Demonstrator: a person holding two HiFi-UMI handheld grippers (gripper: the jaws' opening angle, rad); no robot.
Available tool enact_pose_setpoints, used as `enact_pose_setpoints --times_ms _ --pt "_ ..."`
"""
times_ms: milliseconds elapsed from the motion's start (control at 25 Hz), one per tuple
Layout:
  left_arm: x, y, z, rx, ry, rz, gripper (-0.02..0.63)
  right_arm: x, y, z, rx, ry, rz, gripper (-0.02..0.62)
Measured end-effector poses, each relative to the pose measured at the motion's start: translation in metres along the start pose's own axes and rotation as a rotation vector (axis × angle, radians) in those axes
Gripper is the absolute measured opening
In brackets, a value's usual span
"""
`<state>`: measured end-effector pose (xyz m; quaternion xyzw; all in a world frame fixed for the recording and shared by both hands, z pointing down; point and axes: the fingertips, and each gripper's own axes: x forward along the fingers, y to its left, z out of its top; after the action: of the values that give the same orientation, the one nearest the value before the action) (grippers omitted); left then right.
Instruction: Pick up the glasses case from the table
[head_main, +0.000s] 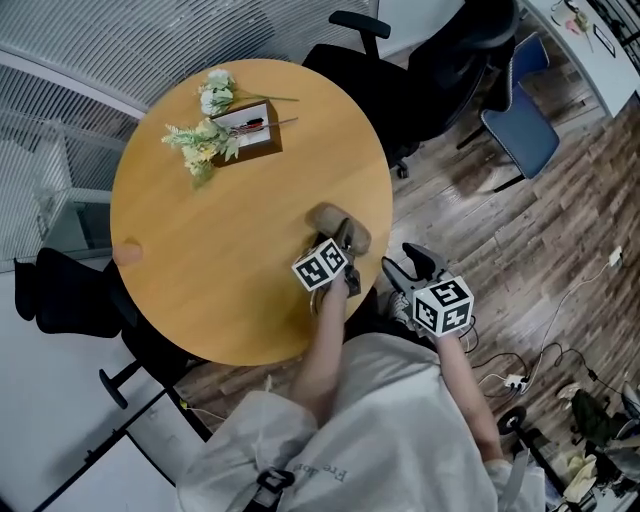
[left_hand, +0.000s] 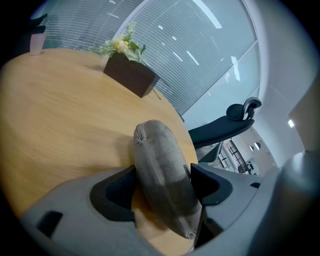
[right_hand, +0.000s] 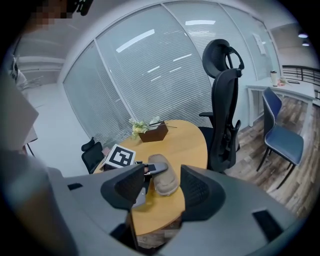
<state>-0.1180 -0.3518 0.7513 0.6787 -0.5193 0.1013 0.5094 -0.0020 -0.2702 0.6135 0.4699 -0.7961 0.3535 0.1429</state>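
On the round wooden table (head_main: 200, 230), near the edge closest to the person, the grey-brown glasses case (left_hand: 160, 160) lies flat on the wood. Left gripper (left_hand: 163, 179) is angled down over it with its 2 jaws spread wide, 1 on each long side of the case. The case runs lengthwise down the gap. It's released, not clamped; can't tell whether the left-side pad brushes the fabric. Right gripper (right_hand: 162, 187) is off the table edge beside the left one, over the floor. Jaws apart, nothing between them, so it's released and empty. Its view looks across at the case and the left gripper's marker cube (right_hand: 120, 156). The brown flower box (head_main: 250, 128) sits on the far side, well apart from the case.
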Motion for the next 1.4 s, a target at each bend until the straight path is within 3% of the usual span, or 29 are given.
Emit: enact_pose_setpoints --times_ms 800,1400 --pt "0.006 -0.009 -0.001 0.062 0.017 -0.039 0.308 -0.030 -0.006 -0.007 0.051 -0.065 -0.061 0.221" --pt "-0.031 -0.015 0.005 0.111 -0.047 -0.073 0.293 -0.036 0.019 -0.004 0.017 -0.090 -0.009 0.218"
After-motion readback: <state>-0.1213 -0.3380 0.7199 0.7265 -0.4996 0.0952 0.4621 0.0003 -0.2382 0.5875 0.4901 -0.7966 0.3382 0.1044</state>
